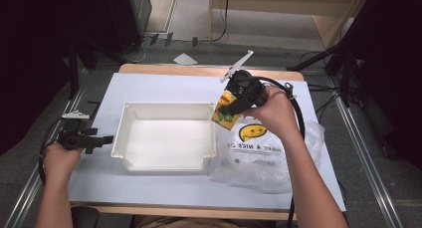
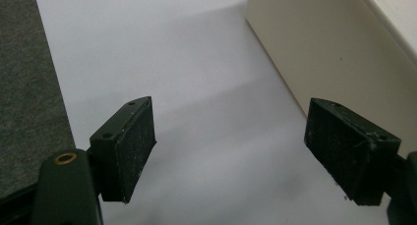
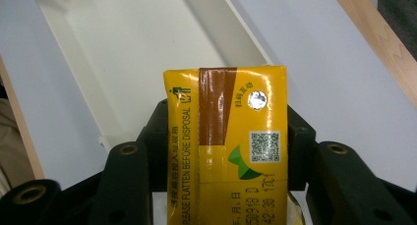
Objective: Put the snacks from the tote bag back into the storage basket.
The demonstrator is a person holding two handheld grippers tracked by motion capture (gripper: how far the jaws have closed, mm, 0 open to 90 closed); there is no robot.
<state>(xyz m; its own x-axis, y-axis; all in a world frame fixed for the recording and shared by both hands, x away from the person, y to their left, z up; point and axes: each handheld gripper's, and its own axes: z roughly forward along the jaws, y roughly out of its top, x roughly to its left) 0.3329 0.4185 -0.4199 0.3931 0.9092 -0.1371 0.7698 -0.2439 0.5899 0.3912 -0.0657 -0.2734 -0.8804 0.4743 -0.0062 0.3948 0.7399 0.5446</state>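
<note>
A yellow drink carton [image 1: 224,112] with a brown stripe hangs at the right rim of the white tray [image 1: 130,121], and my right gripper [image 1: 230,106] is shut on it. In the right gripper view the carton [image 3: 227,136] sits between both jaws, its top with the foil straw hole facing the camera, and the tray [image 3: 83,68] lies beyond it. My left gripper [image 1: 102,140] stands open just left of the tray, low over the white table cover. Its two pads [image 2: 129,141] are wide apart with nothing between them, and the tray's outer wall [image 2: 314,48] is at the right.
A clear plastic bag [image 1: 263,153] with a yellow smiley face lies crumpled right of the tray, under my right forearm. The white cover [image 1: 164,83] spreads over a wooden table. Cables, dark stands and a paper scrap [image 1: 185,59] lie on the floor beyond the far edge.
</note>
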